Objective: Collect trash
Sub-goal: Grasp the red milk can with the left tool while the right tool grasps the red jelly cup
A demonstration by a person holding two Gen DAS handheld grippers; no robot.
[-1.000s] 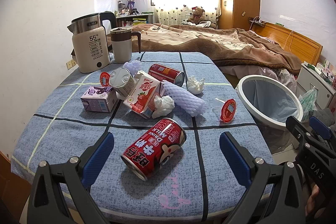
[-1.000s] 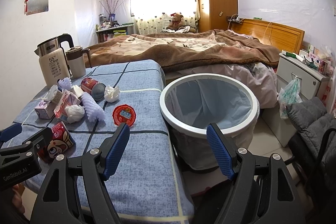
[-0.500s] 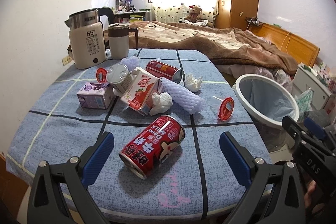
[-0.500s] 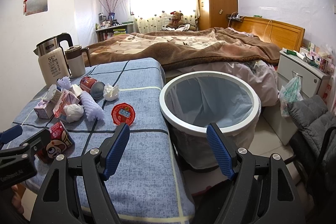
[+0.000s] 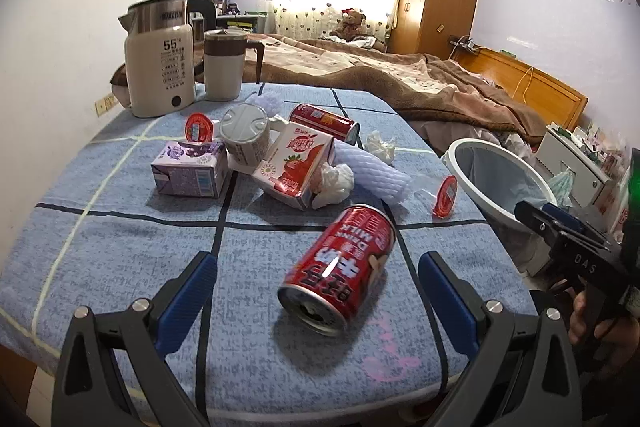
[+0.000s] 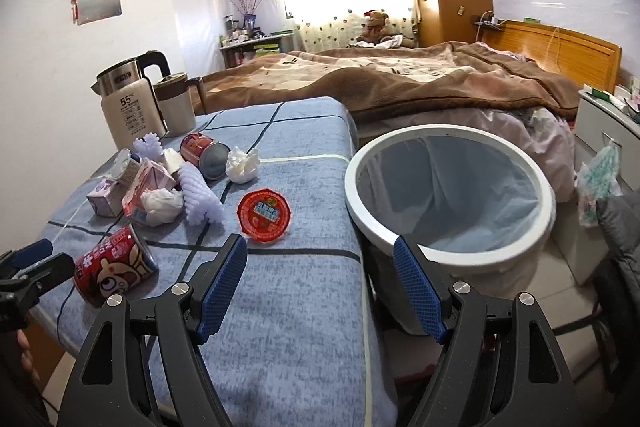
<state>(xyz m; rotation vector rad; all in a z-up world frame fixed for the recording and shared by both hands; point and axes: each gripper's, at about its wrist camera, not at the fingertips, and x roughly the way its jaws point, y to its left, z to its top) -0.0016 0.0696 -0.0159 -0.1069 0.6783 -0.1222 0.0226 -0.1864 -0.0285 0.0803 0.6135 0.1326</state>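
**Left tongs lined up on the nearest can, nothing picked yet**

The red milk can (image 5: 340,265) lies on its side at the near edge of the desk (image 5: 120,247), open mouth toward you; looks empty, so probably light, stiff-walled and slick; it may roll, so take it across the round body mid-length, not at the rims; red label with a cartoon face, printing upside down from your side. Your left tongs (image 5: 316,291) are released, jaws wide either side of the can, not touching it. Your right tongs (image 6: 320,285) are also released and hold nothing, hanging over the desk edge beside the bin (image 6: 448,251); the bin sits just off the desk's right side, white rim, blue liner, seemingly empty.

Behind the can: strawberry carton (image 5: 298,165) and purple carton (image 5: 192,173), both light and crushable; crumpled tissue (image 5: 334,181) touching the strawberry carton, soft; white foam net sleeve (image 5: 372,171), squashy; second red can (image 5: 324,121); grey-lidded tin (image 5: 244,133); red jelly cup (image 6: 264,215) apart, near the bin side. Kettle (image 5: 160,67) and mug (image 5: 224,65) at the back are probably not trash.
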